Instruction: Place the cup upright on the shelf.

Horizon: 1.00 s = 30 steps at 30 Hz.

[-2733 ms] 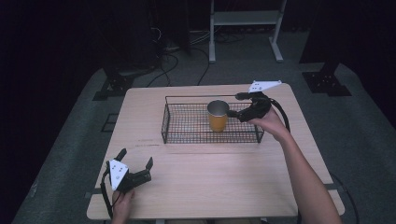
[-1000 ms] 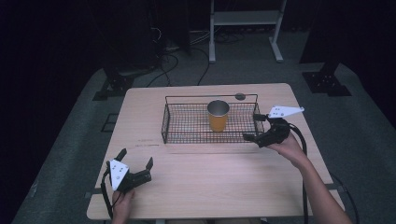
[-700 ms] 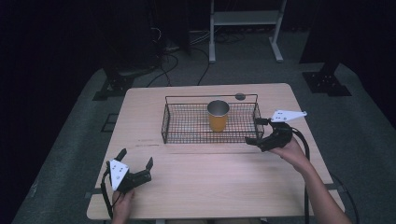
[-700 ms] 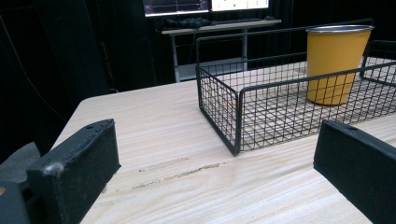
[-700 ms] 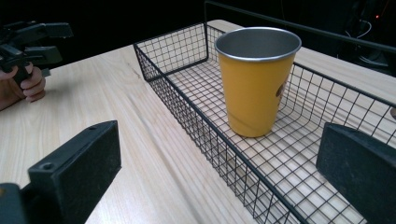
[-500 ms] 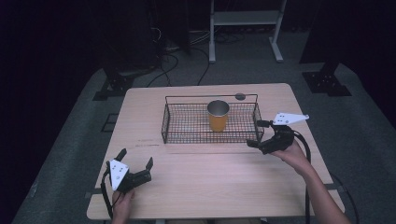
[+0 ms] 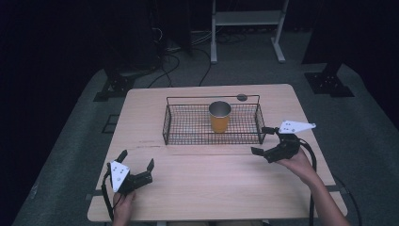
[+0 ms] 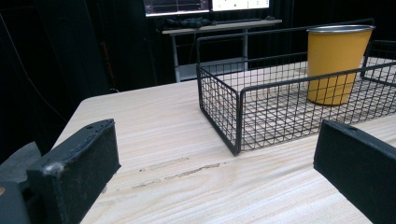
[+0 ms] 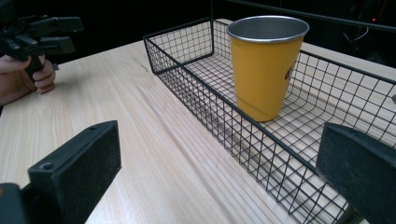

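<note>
Toward the worktop's far edge, we judged the cup (image 7: 219,116) light, rigid, slick; grip across its rim. Both grippers' fingers (image 9: 74,164) gaped, empty.

The left gripper (image 7: 136,171) is sitting low with fingers spread wide. The right gripper (image 7: 264,140) is hovering, seemingly just above the table, fingers likewise gaping.

Dark room — grey carpet (image 7: 70,155), white shelf frame (image 7: 247,19).

Yellow cup (image 7: 219,120) with silver rim, black wire basket (image 7: 188,139), pale wood-grain table (image 7: 211,179)
</note>
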Available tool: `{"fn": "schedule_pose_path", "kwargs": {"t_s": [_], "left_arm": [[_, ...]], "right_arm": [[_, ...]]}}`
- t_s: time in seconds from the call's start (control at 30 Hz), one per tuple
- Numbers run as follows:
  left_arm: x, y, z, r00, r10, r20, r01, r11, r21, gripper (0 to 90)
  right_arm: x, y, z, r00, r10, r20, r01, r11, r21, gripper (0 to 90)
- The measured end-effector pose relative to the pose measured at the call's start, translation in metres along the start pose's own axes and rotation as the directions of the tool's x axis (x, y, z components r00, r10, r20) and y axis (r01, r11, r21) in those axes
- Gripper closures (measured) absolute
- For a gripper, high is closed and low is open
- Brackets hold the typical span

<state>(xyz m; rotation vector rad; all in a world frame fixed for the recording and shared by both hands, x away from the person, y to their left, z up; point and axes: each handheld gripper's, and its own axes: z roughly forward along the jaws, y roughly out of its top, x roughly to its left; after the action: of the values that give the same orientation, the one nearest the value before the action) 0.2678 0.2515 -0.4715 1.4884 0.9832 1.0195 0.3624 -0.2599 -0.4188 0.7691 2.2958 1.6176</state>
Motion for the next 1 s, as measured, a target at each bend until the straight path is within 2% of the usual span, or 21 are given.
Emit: {"fn": "schedule_pose_path", "kwargs": {"t_s": [0.33,0.53,1.0], "left_arm": [[0.0,0.0,0.0,1.0,0.001,0.0,-0.001,1.0,0.0,0.0],[0.0,0.0,0.0,1.0,0.001,-0.001,-0.001,1.0,0.0,0.0],[0.0,0.0,0.0,1.0,0.001,-0.001,-0.001,1.0,-0.001,0.0]], "right_arm": [[0.006,-0.014,-0.008,0.9998,0.001,0.022,-0.001,1.0,-0.011,0.0],[0.011,-0.026,-0.01,0.9997,0.016,0.017,-0.016,1.0,-0.013,0.0],[0.022,-0.042,-0.018,0.9995,0.014,0.028,-0.013,1.0,-0.021,0.0]]}}
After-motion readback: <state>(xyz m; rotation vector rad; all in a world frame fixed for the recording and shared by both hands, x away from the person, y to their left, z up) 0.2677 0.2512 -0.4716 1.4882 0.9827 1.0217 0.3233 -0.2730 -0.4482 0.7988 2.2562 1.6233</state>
